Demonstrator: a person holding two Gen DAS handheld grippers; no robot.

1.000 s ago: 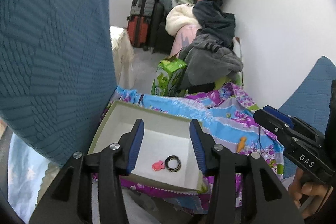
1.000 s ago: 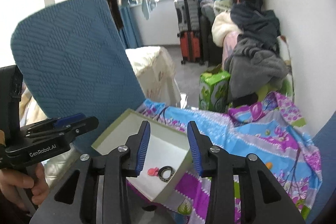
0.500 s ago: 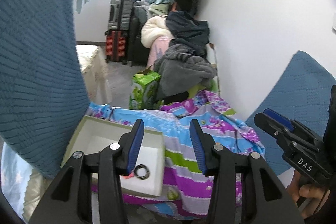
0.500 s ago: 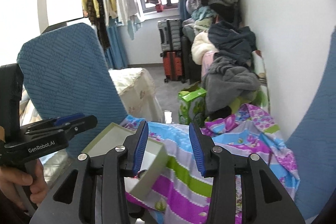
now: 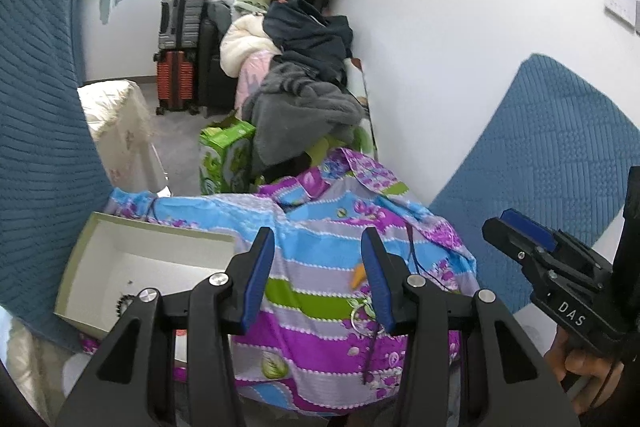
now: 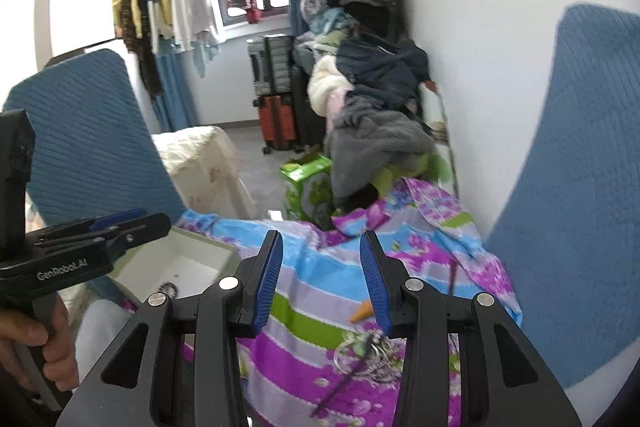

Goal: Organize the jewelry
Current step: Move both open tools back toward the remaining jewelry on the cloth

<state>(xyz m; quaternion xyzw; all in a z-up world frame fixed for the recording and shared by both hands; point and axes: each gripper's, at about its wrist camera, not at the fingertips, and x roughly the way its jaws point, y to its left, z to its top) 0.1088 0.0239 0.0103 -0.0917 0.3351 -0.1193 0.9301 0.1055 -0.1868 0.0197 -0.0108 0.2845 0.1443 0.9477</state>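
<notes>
A striped floral cloth [image 5: 320, 291] covers the surface, with a clothes pile [image 6: 376, 115] behind. Both the left gripper [image 5: 318, 275] and the right gripper [image 6: 320, 275], fingers spread and empty, have swung from the white box [image 5: 132, 267] to a silver ring [image 6: 352, 347].

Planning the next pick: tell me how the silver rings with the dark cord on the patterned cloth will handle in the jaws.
The silver rings look thin and small, so probably light and apt to slip from the pads. The dark cord trails loosely, so likely floppy and will dangle. The patterned cloth beneath is soft and wrinkled; it may bunch up with them.
</notes>
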